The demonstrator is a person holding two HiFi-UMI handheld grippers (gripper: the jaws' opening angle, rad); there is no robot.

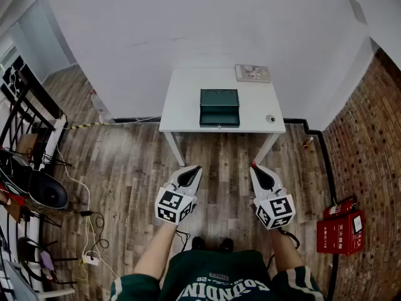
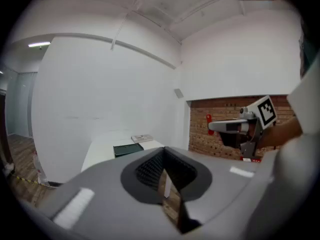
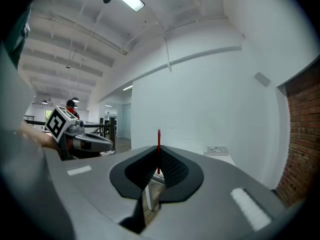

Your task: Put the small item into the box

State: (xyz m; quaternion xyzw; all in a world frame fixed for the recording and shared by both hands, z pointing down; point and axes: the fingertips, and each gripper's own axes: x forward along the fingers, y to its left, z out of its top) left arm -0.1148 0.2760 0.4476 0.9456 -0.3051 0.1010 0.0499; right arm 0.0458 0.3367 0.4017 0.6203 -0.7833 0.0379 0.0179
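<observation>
A dark green box (image 1: 219, 107) lies open near the middle of a white table (image 1: 182, 105). A small round grey item (image 1: 270, 119) sits near the table's front right corner. Both grippers hang well short of the table, above the wooden floor. The left gripper (image 1: 196, 167) is shut with nothing in it, its jaws meeting at the tip (image 2: 163, 154). The right gripper (image 1: 253, 165) is also shut and empty (image 3: 159, 151), with a thin red strip standing at its tip. The left gripper view shows the box (image 2: 127, 149) far off.
A booklet (image 1: 252, 73) lies at the table's back right corner. A red fire extinguisher case (image 1: 341, 231) stands by the brick wall (image 1: 369, 137) on the right. Cables, a power strip (image 1: 91, 259) and a black rack (image 1: 25, 99) crowd the left side.
</observation>
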